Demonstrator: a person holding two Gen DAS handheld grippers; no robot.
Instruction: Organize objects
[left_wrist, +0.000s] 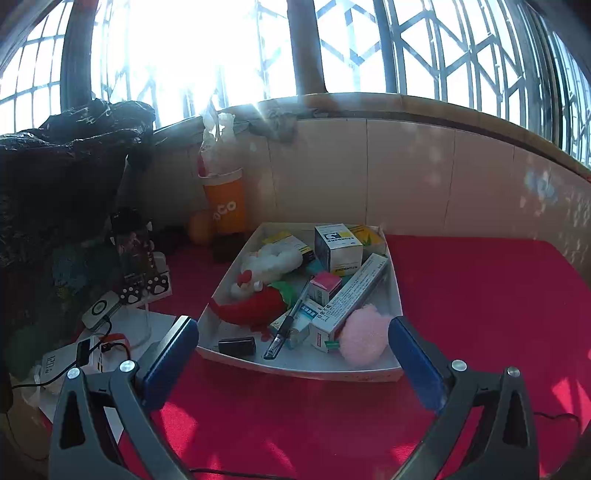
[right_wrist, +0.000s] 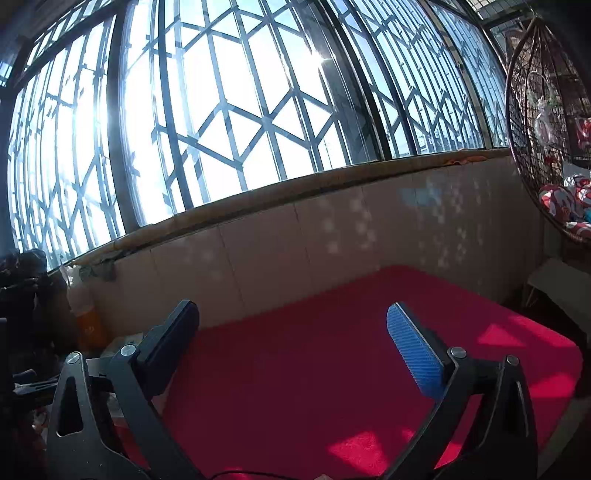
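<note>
A white tray sits on the red cloth in the left wrist view. It holds a blue-white medicine box, a long white box, a pink box, a pink pompom, a black pen, a red plush, a white plush and a small black item. My left gripper is open and empty, just in front of the tray. My right gripper is open and empty above bare red cloth.
An orange cup stuffed with paper stands by the tiled wall. A dark bottle, a white charger with cables and a black bag crowd the left. A wicker hanging chair is at far right.
</note>
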